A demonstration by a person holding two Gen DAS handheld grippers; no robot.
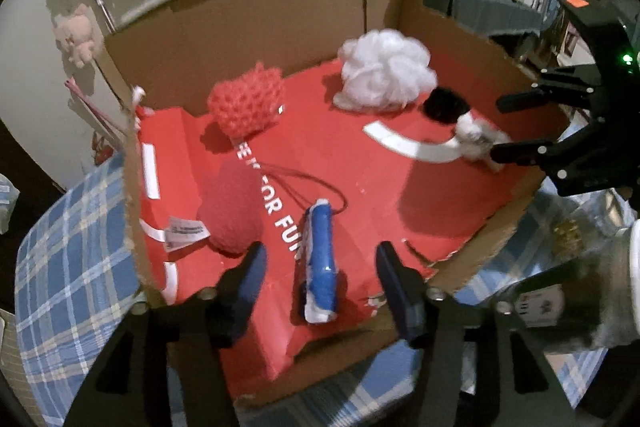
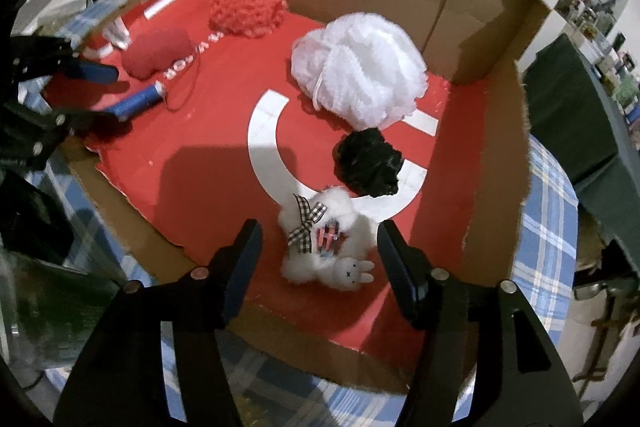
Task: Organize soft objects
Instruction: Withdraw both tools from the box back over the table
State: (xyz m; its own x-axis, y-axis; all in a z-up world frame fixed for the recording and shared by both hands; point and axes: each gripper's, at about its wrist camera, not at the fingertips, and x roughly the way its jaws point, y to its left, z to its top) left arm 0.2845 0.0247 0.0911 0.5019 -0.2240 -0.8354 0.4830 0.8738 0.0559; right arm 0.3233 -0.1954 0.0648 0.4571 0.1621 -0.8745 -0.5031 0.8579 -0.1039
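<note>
We look down on a bench [image 1: 68,259] draped in a blue plaid cloth, and on it sits a wide cardboard box [image 2: 496,131] with a red printed floor and brown walls, cut low along its near side. Inside it, the largest soft thing is a white mesh pouf [image 2: 360,71], resting toward the back right of the floor, close to the rear wall. Left of it, against the back wall, lies a red knitted bundle [image 1: 246,101], and nearer the left edge a smooth red plush cushion [image 1: 230,211] with a white tag beside it. Just in front of the pouf, touching its lower edge in the right wrist view, sits a black fluffy ball [image 2: 368,163]. A small white plush rabbit [image 2: 324,239] with a checked ribbon lies on the red floor near the front right, below the black ball, between the spread fingers of our right gripper [image 2: 318,259]; the pads stand clear of it on both sides, so that gripper is open and holds nothing. A blue and white tube-shaped toy [image 1: 320,259] lies near the front left beside a thin dark cord, between the parted fingers of our left gripper [image 1: 320,267], which is likewise open, with neither pad pressing on the toy.
</note>
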